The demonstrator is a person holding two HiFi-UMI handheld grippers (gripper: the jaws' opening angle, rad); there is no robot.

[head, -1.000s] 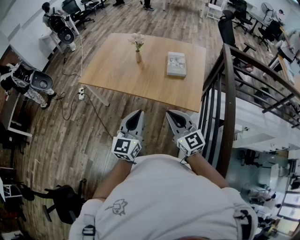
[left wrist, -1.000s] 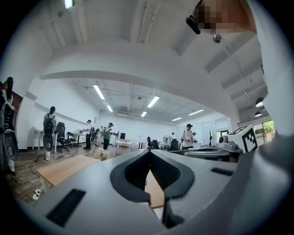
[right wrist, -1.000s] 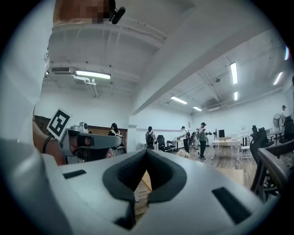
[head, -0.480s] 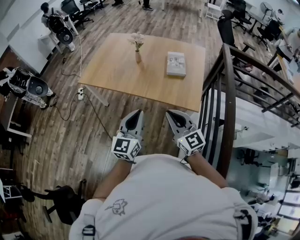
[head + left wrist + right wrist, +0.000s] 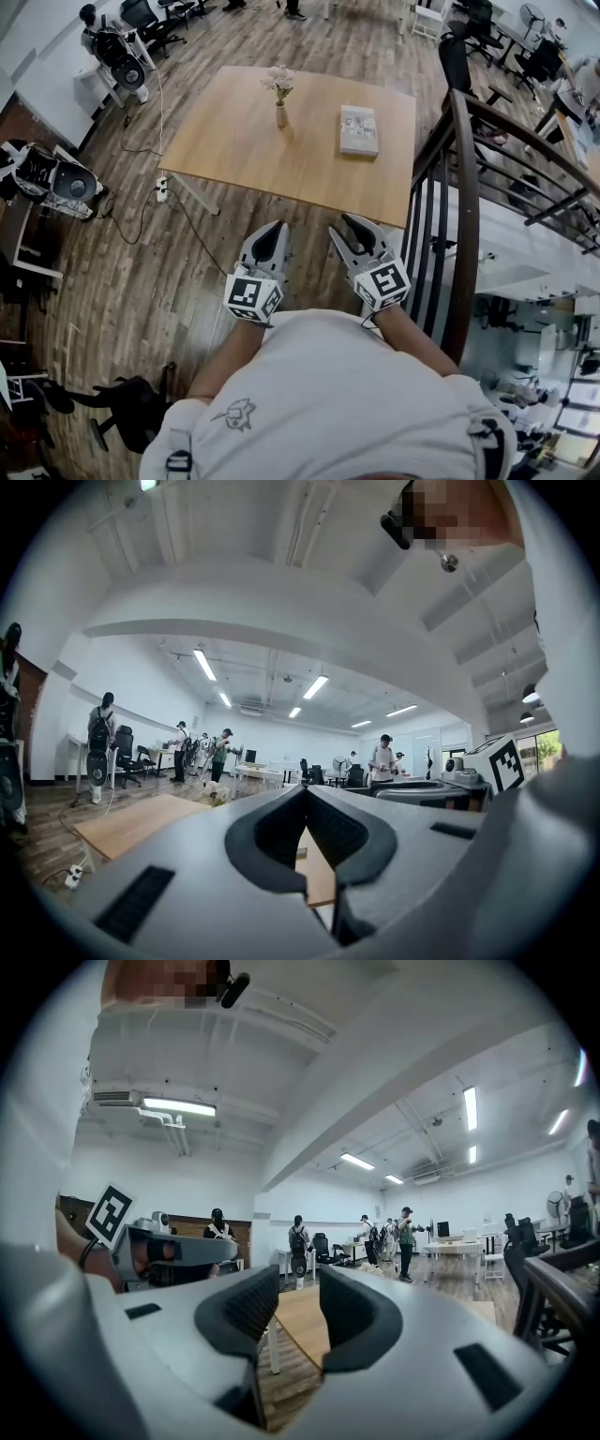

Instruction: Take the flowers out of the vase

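A small pale vase [image 5: 280, 115] holding whitish flowers [image 5: 278, 82] stands on the far part of a wooden table [image 5: 234, 141], well ahead of both grippers. Near the person's body, short of the table's near edge, my left gripper [image 5: 272, 227] is shut and empty. My right gripper [image 5: 343, 226] has just been opening, and nothing is between its pads. In the left gripper view the jaws [image 5: 305, 791] meet, with the flowers [image 5: 214, 793] tiny beyond them. In the right gripper view a gap shows between the pads [image 5: 299, 1283], with the table [image 5: 305, 1330] behind it.
A white book [image 5: 359, 129] lies on the table right of the vase. A dark stair railing [image 5: 461, 187] runs close on my right. A power strip [image 5: 162, 186] and cables lie on the wooden floor at left. Office chairs and standing people fill the far room.
The right gripper's jaws have gone from shut to open. The table sits slightly lower and further right in the head view. The left gripper stays shut.
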